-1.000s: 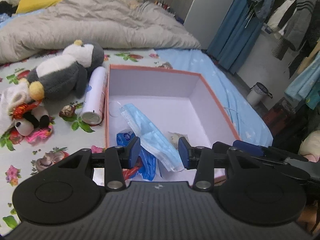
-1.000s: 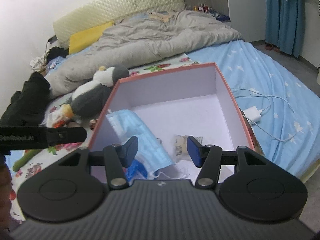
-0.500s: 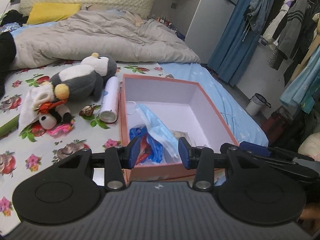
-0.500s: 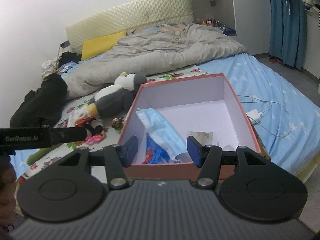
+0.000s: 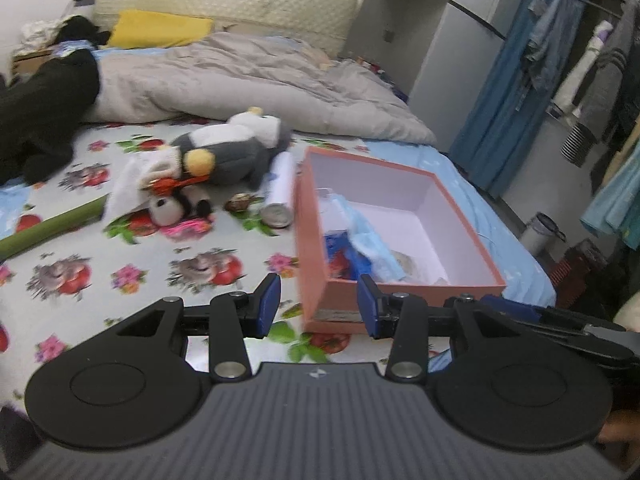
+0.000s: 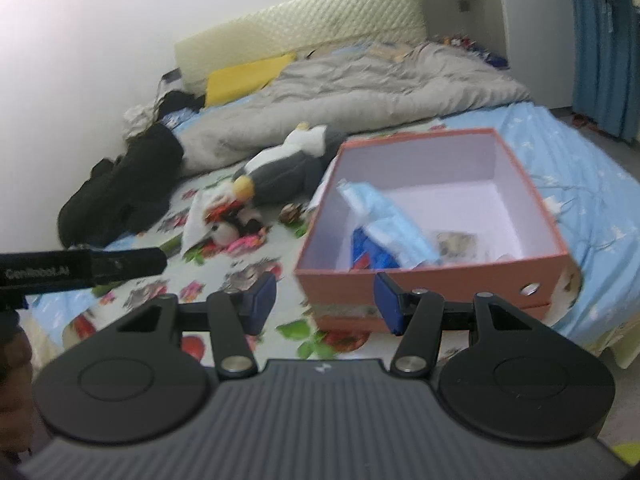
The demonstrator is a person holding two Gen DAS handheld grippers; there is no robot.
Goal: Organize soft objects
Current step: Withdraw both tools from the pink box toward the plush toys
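step: between picks, I judge. Both claws are backed away from the box (image 5: 400,292), nothing in hand.
left claw (image 5: 318,305): jaws about half open, empty; bed sheet and the box corner show through the gap.
right claw (image 6: 325,304): same, about half open, empty; it sits in front of the box's near wall.
box: orange, open, on the bed (image 5: 120,280); holds a blue face mask (image 6: 384,220) and blue packets, far half bare.
soft things left out: penguin plush (image 5: 228,152) and small panda plush (image 5: 172,210) lie on the flowered sheet, left of the box, touching each other; a white can (image 5: 278,196) lies between them and the box wall.
next move: I judge the penguin is next. I'd swing the left claw over, open wider for the fat body, grab near the middle.
vs earlier: a second ago both claws hovered right over the box interior; they've since pulled back and up, so the whole box and more bed are in view. Jaw gap unchanged.
blur: both views smeared.
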